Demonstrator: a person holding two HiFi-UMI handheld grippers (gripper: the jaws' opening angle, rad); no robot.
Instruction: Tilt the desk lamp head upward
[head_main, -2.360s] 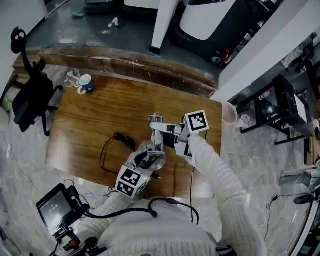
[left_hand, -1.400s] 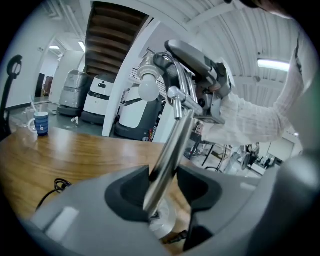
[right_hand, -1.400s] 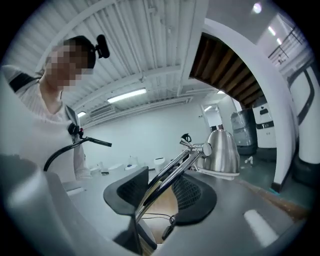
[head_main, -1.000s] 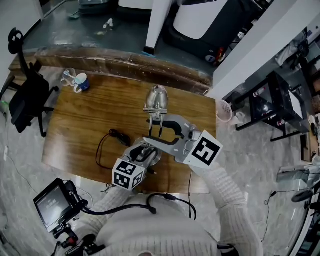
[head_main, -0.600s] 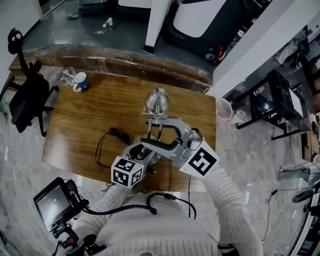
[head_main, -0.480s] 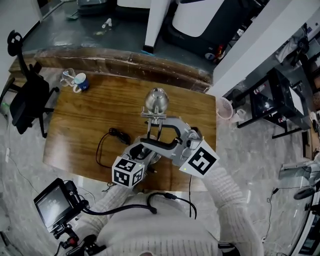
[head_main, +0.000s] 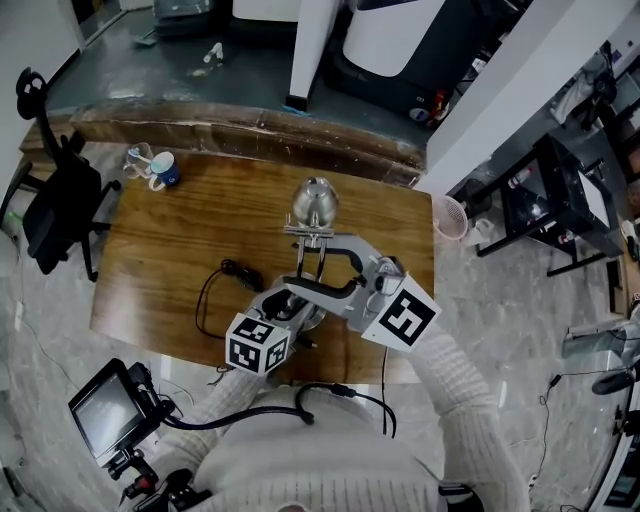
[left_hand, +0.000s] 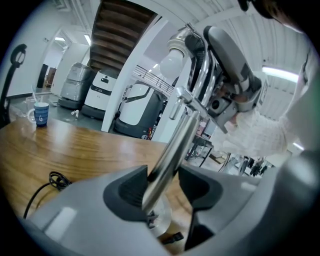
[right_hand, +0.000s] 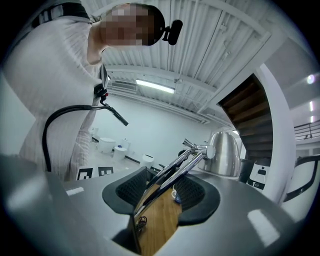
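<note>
Head view: we clamp left claw (head_main: 292, 304) on stem (left_hand: 172, 145) for steadiness, so right claw (head_main: 308, 262), gripping arm (right_hand: 172, 172), can raise head (head_main: 315, 200).

No text, brand or number legible. Only black-and-white square code markers, on left gripper's white cube (head_main: 257, 354) and right gripper's white cube (head_main: 404, 318).

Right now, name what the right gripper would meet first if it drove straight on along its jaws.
The lamp arm already lies between the right gripper's jaws; beyond it, probably the lamp head.
</note>
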